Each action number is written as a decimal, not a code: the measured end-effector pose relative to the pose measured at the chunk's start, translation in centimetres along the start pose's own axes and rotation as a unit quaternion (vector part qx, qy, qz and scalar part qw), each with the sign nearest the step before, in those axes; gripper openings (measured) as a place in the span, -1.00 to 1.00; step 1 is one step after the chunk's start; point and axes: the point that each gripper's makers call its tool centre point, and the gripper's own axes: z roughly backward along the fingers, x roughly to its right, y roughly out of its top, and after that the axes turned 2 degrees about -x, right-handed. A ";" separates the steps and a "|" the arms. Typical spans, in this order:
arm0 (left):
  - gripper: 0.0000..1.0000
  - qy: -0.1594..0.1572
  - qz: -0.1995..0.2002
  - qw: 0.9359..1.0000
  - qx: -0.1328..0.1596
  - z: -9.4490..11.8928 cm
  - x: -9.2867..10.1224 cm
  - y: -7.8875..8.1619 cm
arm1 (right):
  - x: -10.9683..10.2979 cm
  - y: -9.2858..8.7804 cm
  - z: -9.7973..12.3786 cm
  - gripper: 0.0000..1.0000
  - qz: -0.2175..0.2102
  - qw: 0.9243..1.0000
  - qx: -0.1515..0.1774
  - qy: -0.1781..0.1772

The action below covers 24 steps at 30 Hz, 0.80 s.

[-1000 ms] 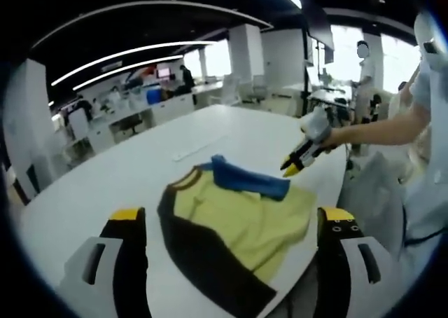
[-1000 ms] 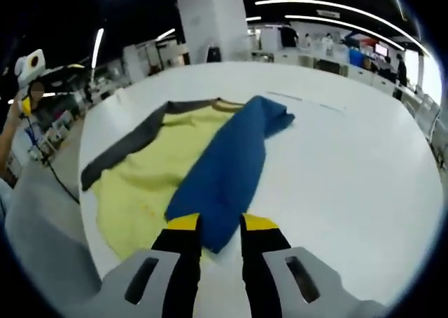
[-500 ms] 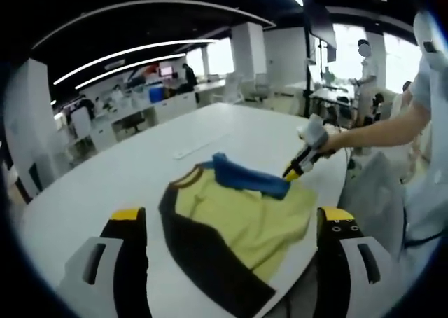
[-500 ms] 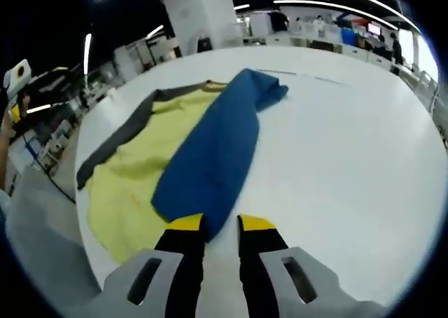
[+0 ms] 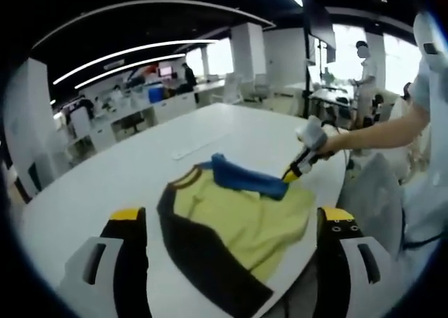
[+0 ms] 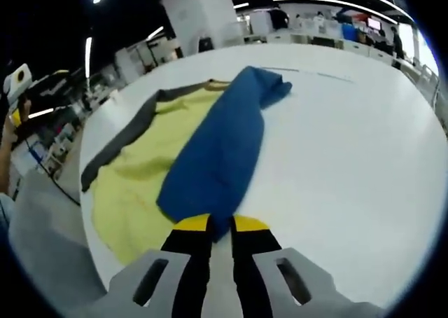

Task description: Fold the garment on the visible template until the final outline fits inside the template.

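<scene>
A yellow shirt (image 5: 245,216) lies flat on the white table (image 5: 105,185), with one dark sleeve (image 5: 203,258) and one blue sleeve (image 5: 248,179). The blue sleeve (image 6: 217,150) is laid across the yellow body (image 6: 133,178) in the right gripper view. My right gripper (image 6: 220,228) is shut on that sleeve's near end, down at the table surface. From the left gripper view the right gripper (image 5: 292,172) meets the sleeve end at the shirt's far right side. My left gripper (image 5: 231,218) hovers open above the shirt's near edge, jaws wide apart and holding nothing.
The table edge (image 5: 308,248) runs just right of the shirt, with a grey chair (image 5: 371,185) beyond it. A thin pale strip (image 5: 199,148) lies on the table behind the shirt. Bare tabletop (image 6: 350,164) spreads right of the blue sleeve. Desks and people stand in the background.
My right gripper's jaws have drawn together on the blue sleeve's end, and the right gripper has moved slightly in at the shirt. The left gripper has held still.
</scene>
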 end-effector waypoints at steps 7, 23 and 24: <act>0.95 -0.001 0.001 1.000 -0.001 -0.1 0.0 -0.1 | 0.7 0.0 0.5 -0.95 -0.007 1.000 0.002 -0.003; 0.95 -0.005 0.008 1.000 0.003 -0.1 0.1 -0.1 | 3.8 1.1 2.7 -0.95 -0.004 0.999 0.008 -0.044; 0.95 -0.006 0.008 1.000 0.003 -0.1 0.1 -0.1 | 4.2 1.1 2.9 -0.95 -0.004 0.999 0.009 -0.050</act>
